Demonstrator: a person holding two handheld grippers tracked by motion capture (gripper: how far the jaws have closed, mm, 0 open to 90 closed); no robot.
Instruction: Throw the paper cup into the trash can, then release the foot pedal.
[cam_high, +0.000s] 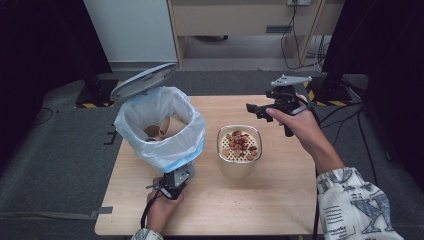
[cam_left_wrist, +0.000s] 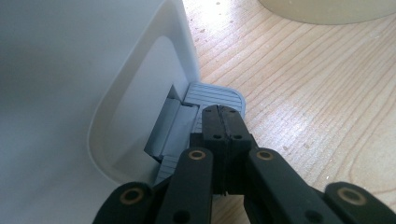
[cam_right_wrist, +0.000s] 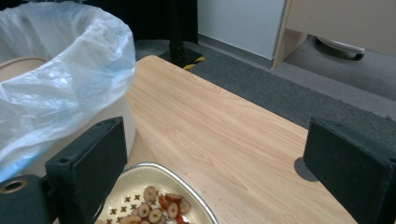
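Observation:
A white pedal bin (cam_high: 165, 155) lined with a pale blue plastic bag (cam_right_wrist: 60, 70) stands on the left of the wooden table, its grey lid (cam_high: 142, 80) raised. Paper cups (cam_high: 165, 129) lie inside. My left gripper (cam_high: 172, 182) is shut, and its tips (cam_left_wrist: 223, 114) rest on the bin's grey pedal (cam_left_wrist: 217, 95). A cream bowl (cam_high: 239, 170) with a perforated insert holds sliced red and brown fruit (cam_high: 241, 142) at mid-table. My right gripper (cam_high: 257, 110) hovers open behind and to the right of the bowl, nothing between its jaws. The bowl's rim (cam_right_wrist: 187, 184) lies below them.
Bare table top (cam_high: 280, 200) stretches in front of and to the right of the bowl. Grey carpet surrounds the table. Cables (cam_high: 345, 112) trail off the far right. A white cabinet (cam_high: 132, 30) and a wooden desk (cam_high: 240, 17) stand beyond.

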